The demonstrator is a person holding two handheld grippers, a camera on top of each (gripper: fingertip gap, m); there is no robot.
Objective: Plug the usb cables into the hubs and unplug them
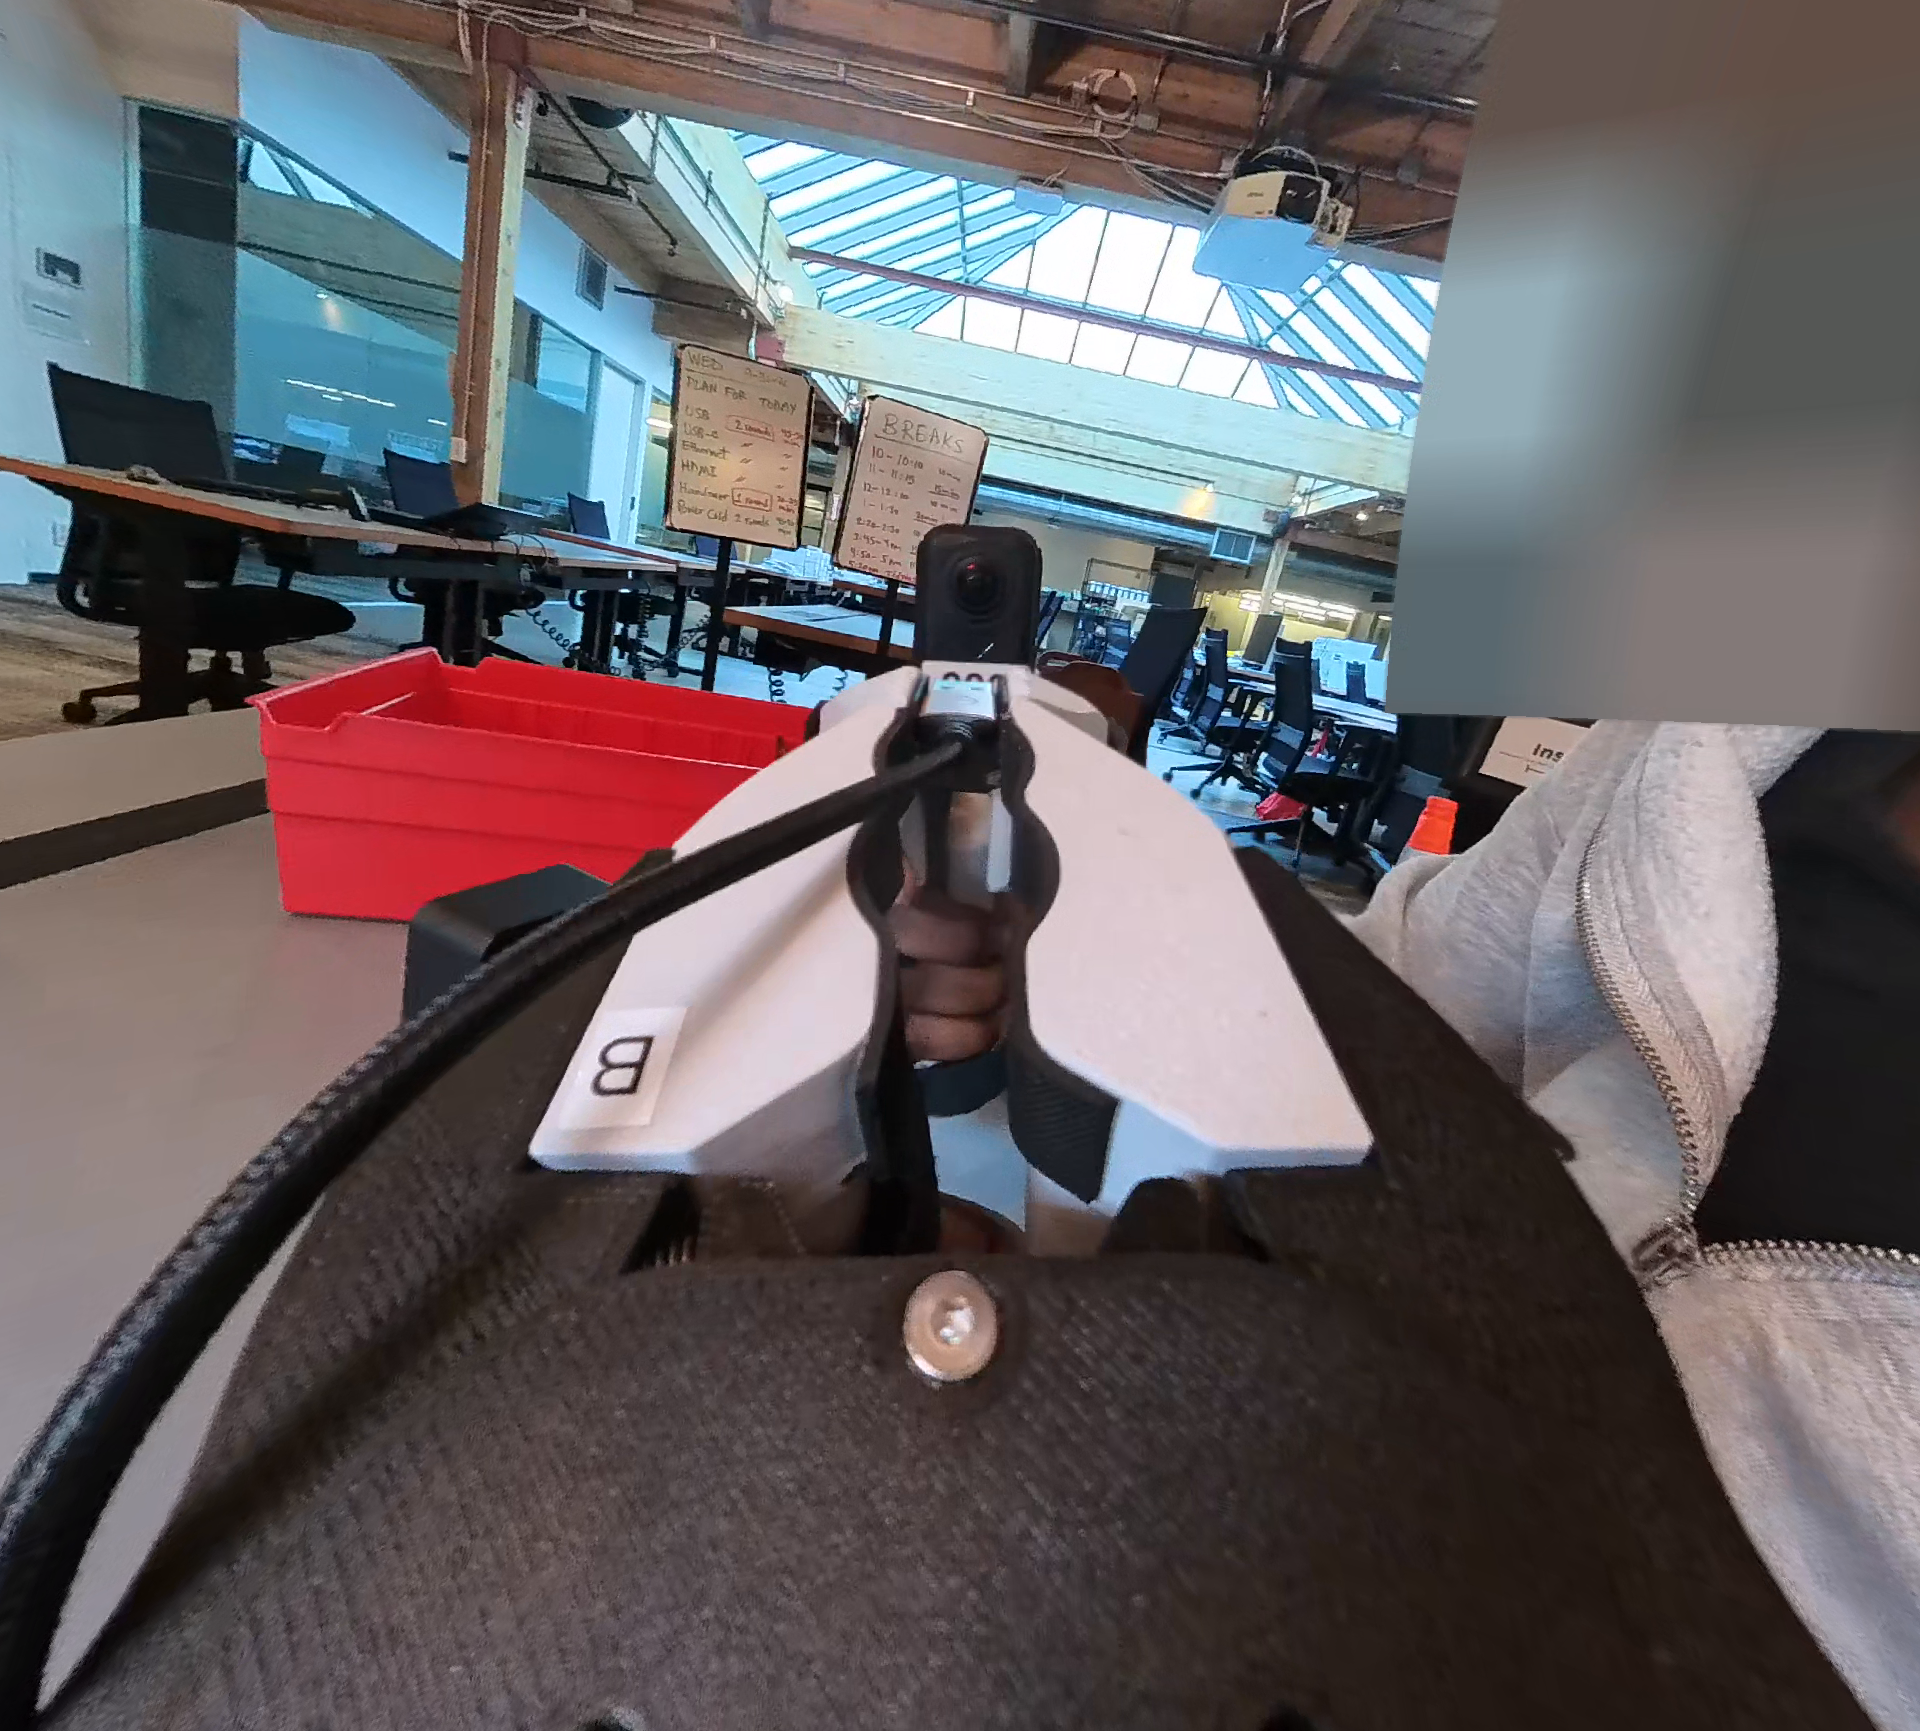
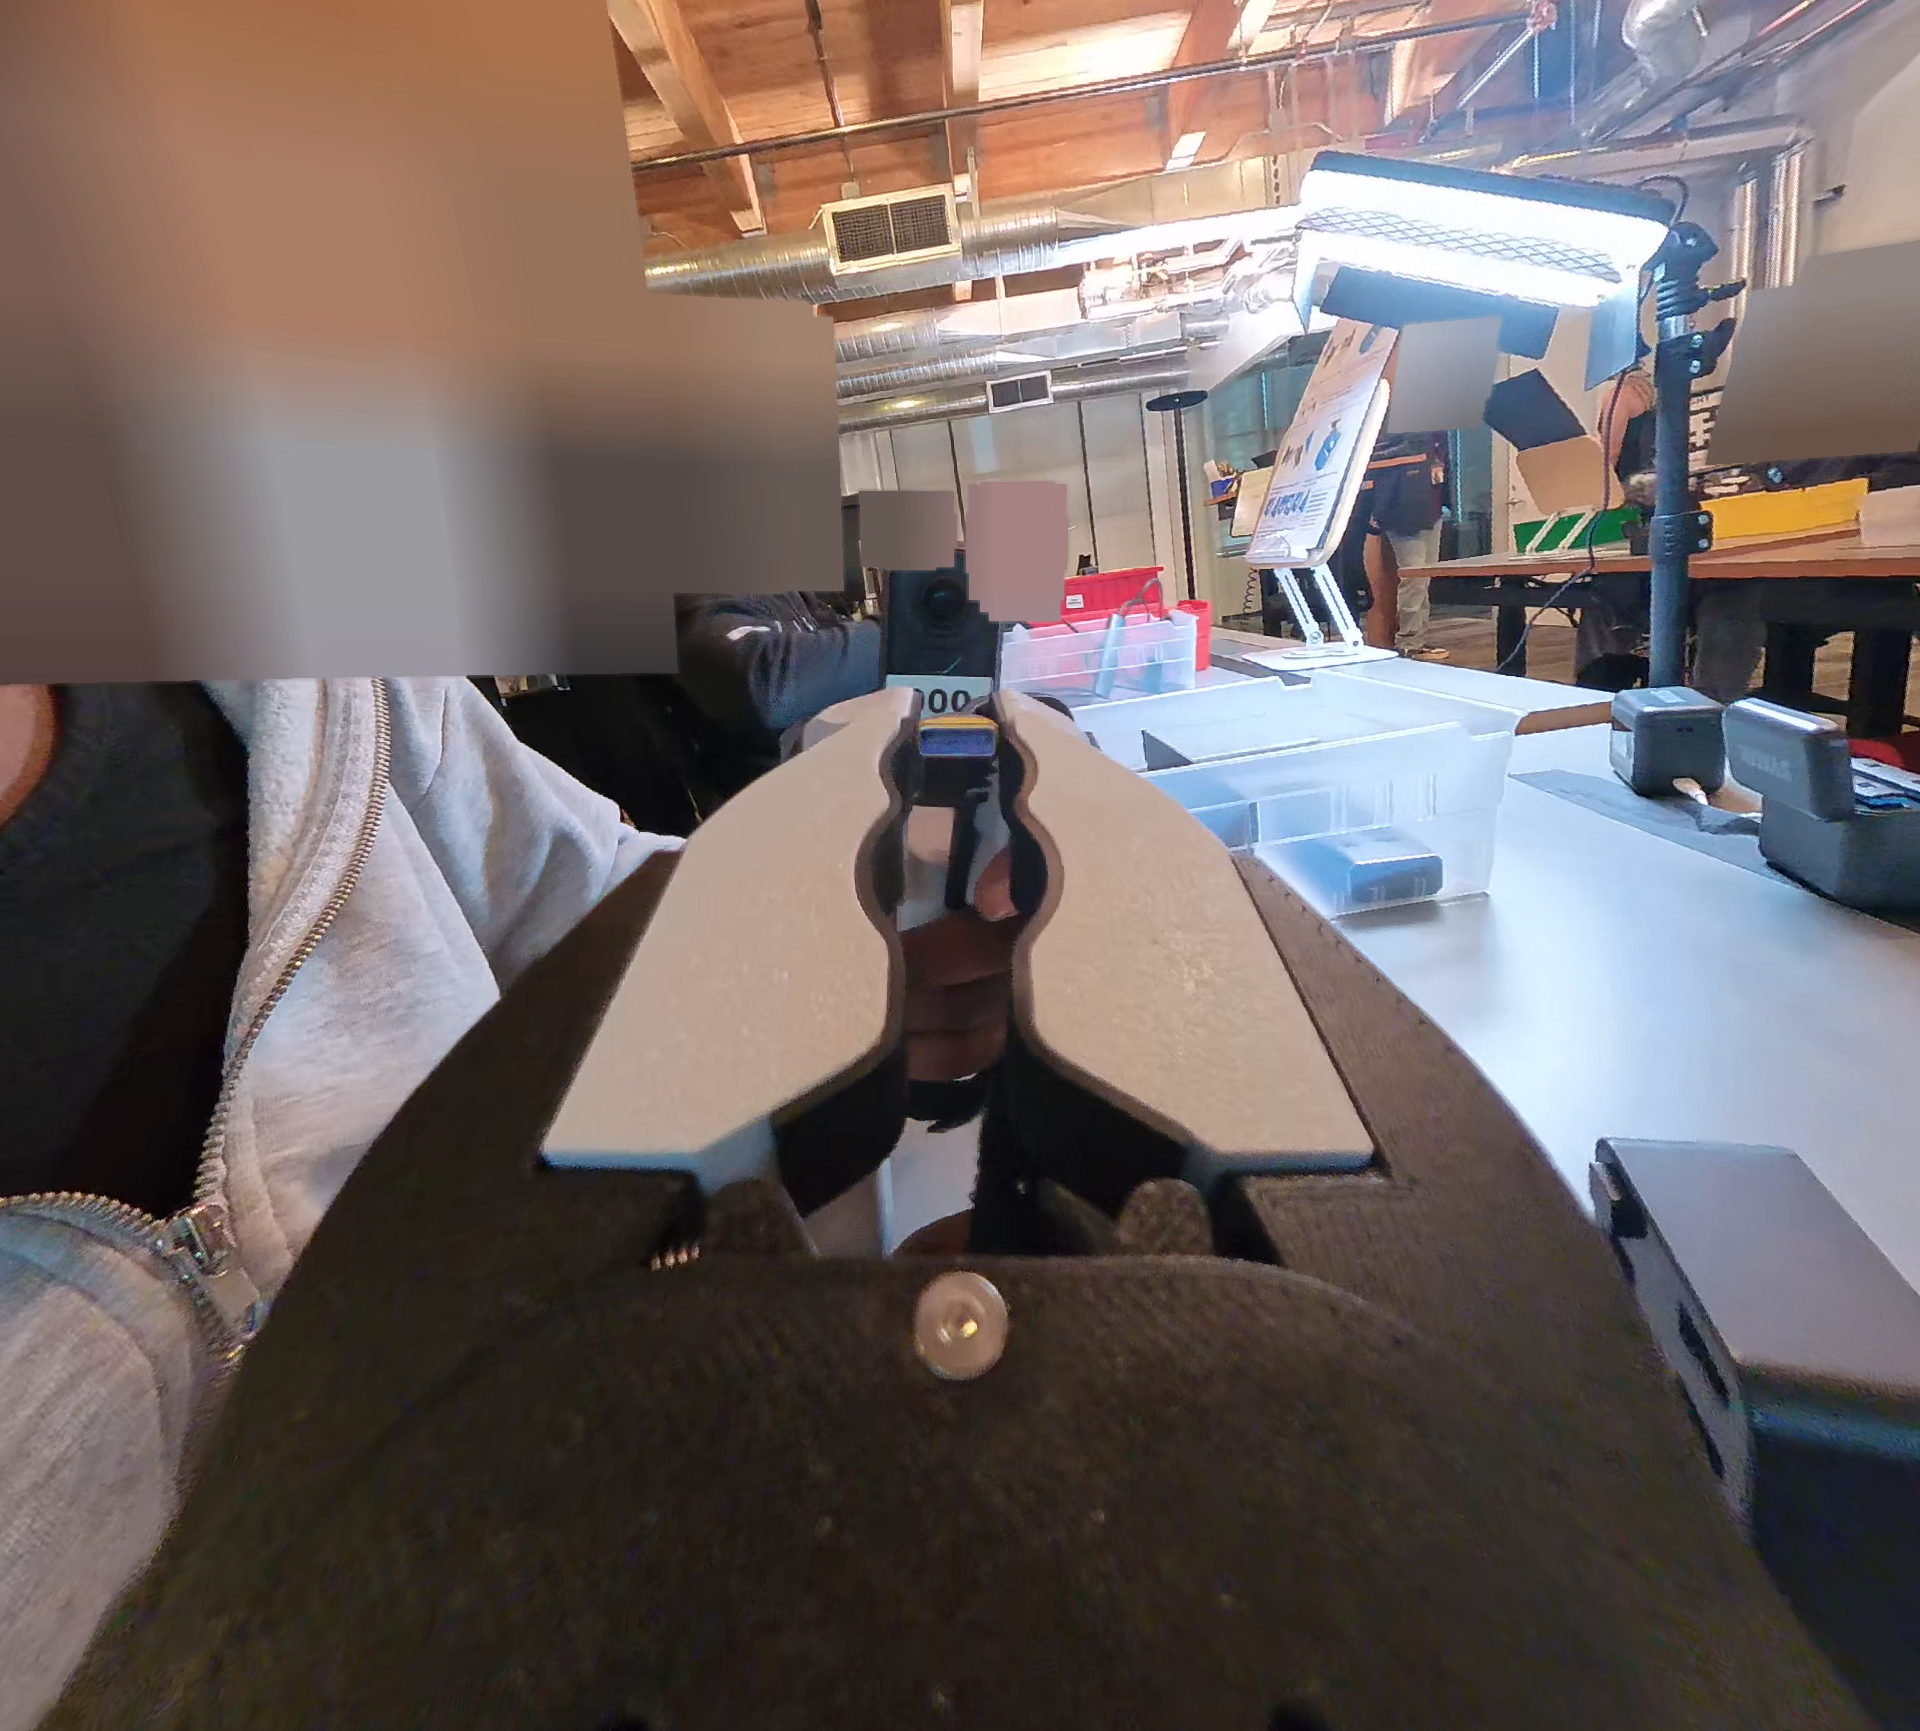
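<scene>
My left gripper point(image 1: 958, 717) is shut on a USB plug point(image 1: 961, 702). The plug's metal end points away from me. Its black braided cable point(image 1: 623, 912) runs back over my left finger and off the lower left. My right gripper point(image 2: 951, 738) faces the left one tip to tip. Its jaws are closed to the width of the same plug point(image 2: 958, 736), whose blue-tongued face looks at this camera. A grey hub point(image 2: 1787, 1297) with side ports lies on the white table point(image 2: 1558, 1006) at the lower right. A black box point(image 1: 488, 933) sits behind my left finger.
A red bin point(image 1: 499, 777) stands on the grey table at the left. Clear plastic bins point(image 2: 1351, 798), one holding a dark device, and grey boxes point(image 2: 1766, 777) stand to the right. A light stand point(image 2: 1673, 486) rises at the far right. The person's grey zip jacket point(image 1: 1662, 1006) is close by. Only a small space, under 4 cm, lies between the two pairs of fingers.
</scene>
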